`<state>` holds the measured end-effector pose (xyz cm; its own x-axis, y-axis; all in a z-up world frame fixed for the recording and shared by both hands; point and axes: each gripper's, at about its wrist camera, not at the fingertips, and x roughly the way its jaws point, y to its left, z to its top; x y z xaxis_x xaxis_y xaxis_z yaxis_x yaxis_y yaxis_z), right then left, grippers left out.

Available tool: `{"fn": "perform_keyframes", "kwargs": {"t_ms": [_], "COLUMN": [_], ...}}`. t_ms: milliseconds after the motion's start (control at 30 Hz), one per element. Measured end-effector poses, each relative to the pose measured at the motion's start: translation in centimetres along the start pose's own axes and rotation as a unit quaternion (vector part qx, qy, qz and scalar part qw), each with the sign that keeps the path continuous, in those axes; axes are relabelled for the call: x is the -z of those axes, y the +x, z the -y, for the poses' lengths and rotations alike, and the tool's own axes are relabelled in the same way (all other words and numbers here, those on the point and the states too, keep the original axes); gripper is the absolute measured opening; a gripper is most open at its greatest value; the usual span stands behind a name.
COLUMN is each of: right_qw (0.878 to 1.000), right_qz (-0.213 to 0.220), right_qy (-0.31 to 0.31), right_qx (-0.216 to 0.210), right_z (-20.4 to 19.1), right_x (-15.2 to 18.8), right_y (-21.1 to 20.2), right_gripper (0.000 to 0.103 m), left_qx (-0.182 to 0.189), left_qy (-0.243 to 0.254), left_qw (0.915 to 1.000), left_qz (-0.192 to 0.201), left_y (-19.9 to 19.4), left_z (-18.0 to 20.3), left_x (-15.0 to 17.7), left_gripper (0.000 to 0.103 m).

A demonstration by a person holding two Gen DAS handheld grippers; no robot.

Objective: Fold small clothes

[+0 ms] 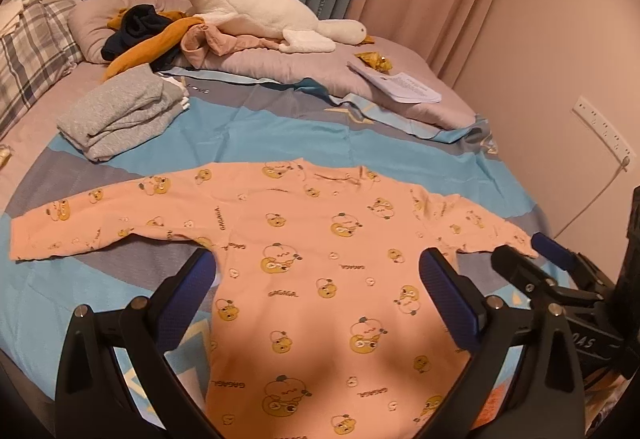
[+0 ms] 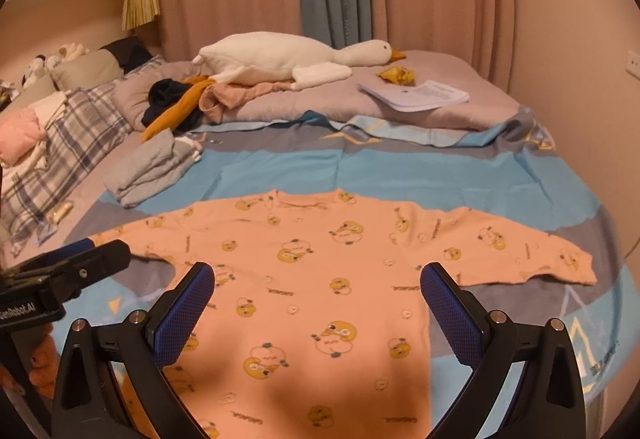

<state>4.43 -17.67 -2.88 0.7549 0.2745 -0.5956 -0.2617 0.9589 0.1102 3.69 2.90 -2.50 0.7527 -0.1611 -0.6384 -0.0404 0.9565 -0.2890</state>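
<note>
A small pink long-sleeved shirt (image 1: 304, 259) with yellow duck prints lies flat on the blue bedspread, both sleeves spread out to the sides. It also shows in the right wrist view (image 2: 320, 271). My left gripper (image 1: 318, 271) is open and empty, hovering over the shirt's body. My right gripper (image 2: 318, 283) is open and empty too, over the shirt's body. The right gripper appears at the right edge of the left wrist view (image 1: 536, 259), near the right sleeve's cuff. The left gripper appears at the left of the right wrist view (image 2: 80, 263), near the left sleeve.
A folded grey garment (image 1: 120, 115) lies beyond the shirt at the left. A white goose plush (image 1: 272, 15), a pile of loose clothes (image 1: 160, 35) and papers (image 1: 400, 83) lie on the lilac duvet at the back. Plaid pillows (image 1: 32, 55) at far left. A wall is at the right.
</note>
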Motion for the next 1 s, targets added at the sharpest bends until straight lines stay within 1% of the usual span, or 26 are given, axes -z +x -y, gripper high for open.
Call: {"fn": "perform_keyframes", "kwargs": {"t_ms": [167,333,467,533,633,800,1000], "right_qw": [1.0,1.0,1.0,1.0,1.0,0.999,0.999], "right_qz": [-0.001,-0.001,-0.003,-0.008,-0.016,-0.022,-0.023], "right_qy": [-0.005,-0.006,0.001,0.002,0.003,0.011,0.014], "right_qx": [0.001,-0.01,-0.019,-0.02,-0.022,-0.021,-0.02], "right_z": [-0.2,-0.1,0.4,0.6,0.7,1.2,1.3], "right_x": [-0.1,0.1,0.2,0.1,0.1,0.0,0.0], "right_y": [-0.2,-0.3,-0.1,0.2,0.4,0.5,0.3], "right_gripper": [0.102,0.102,0.102,0.102,0.102,0.102,0.102], "left_qx": [-0.011,-0.02,-0.021,-0.018,-0.011,-0.023,-0.023], "left_qy": [0.001,-0.006,-0.006,-0.01,-0.017,-0.016,-0.02], "left_qw": [0.9999,0.9997,0.9997,0.9997,0.9996,0.9995,0.9994], "left_qz": [0.002,-0.007,-0.013,-0.016,-0.016,-0.014,-0.015], "left_y": [0.0,0.3,0.4,0.5,0.5,0.4,0.4], "left_z": [0.1,0.4,0.5,0.3,0.1,-0.1,-0.3], "left_x": [0.5,0.7,1.0,1.1,1.3,1.3,1.4], "left_gripper": [0.101,0.1,0.099,0.096,0.095,0.095,0.095]}}
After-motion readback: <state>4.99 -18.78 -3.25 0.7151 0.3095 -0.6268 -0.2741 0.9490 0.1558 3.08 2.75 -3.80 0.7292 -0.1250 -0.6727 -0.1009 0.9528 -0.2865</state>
